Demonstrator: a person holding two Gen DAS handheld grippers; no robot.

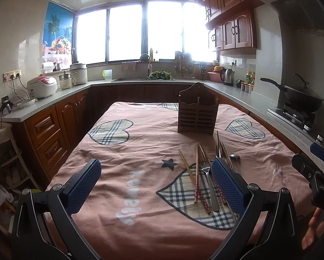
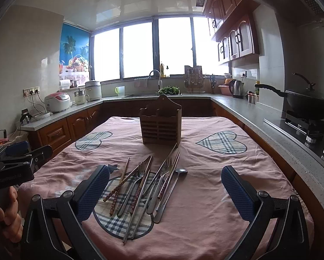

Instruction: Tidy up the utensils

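From my left wrist view the right pad of the left hand-held gripper (image 1: 156,186) covers part of the utensil pile (image 1: 207,173); I cannot count the pieces there; the right wrist view shows them spread out. Both hand-held grippers hang apart and empty above the table (image 2: 216,195); the pile (image 2: 144,186) lies at eleven o'clock of the right hand-held gripper (image 2: 165,191), overlapping its left pad. I see patterned chopsticks (image 2: 118,184), forks (image 2: 140,171), a spoon (image 2: 180,171), crossed loosely on a plaid heart; the slatted wooden holder (image 2: 161,125) stands upright at twelve o'clock, beyond them.
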